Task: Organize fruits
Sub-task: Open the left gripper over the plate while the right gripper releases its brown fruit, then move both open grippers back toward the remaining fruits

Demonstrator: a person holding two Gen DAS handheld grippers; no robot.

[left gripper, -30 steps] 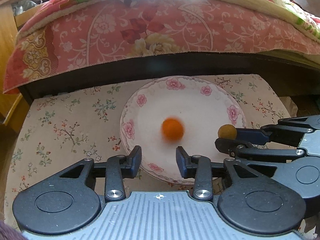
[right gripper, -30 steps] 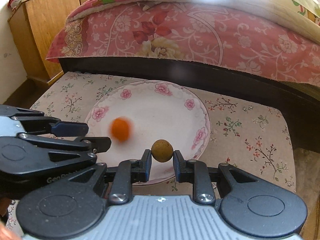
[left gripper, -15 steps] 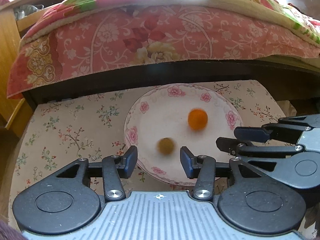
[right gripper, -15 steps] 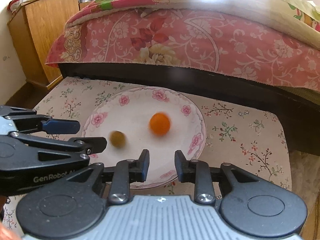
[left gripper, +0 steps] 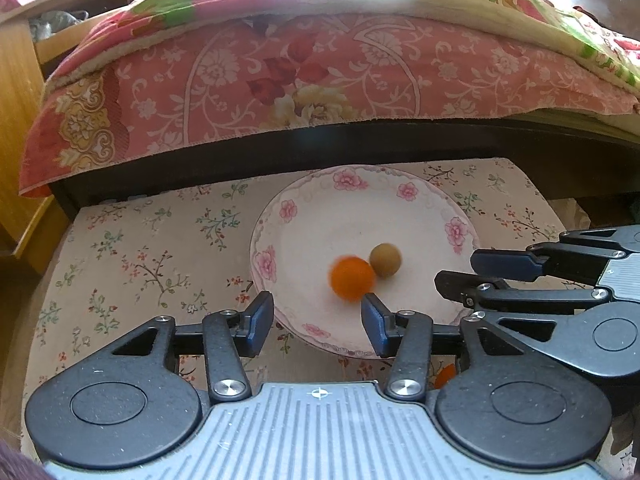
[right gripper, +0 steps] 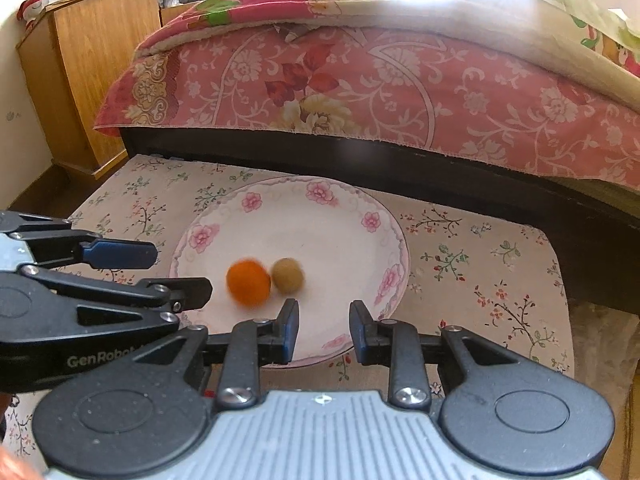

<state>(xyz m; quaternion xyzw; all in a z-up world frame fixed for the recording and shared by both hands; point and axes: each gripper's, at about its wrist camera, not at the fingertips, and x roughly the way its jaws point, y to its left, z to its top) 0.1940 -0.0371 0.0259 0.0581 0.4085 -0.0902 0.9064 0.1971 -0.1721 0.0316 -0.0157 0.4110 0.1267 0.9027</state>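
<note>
The plate point(right gripper: 394, 240) looked like glazed ceramic, smooth and faintly glossy, with pink printed flowers. The table point(right gripper: 480, 264) wore a matt floral cloth. Each gripper, left gripper point(left gripper: 318, 320) and right gripper point(right gripper: 324, 322), was matt black plastic with shiny metal screws and blue pads. The orange fruit point(right gripper: 248, 283) looked blurred; the brown fruit point(right gripper: 287, 275) seemed dull and rough. The bedspread point(right gripper: 360, 80) was soft cloth, the cabinet point(right gripper: 96, 48) varnished wood.

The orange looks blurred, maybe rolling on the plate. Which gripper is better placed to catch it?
Left, probably. The orange lies just ahead of the open left gripper, close to one fingertip. It sits off to the left of the right gripper, beyond the brown fruit.
</note>
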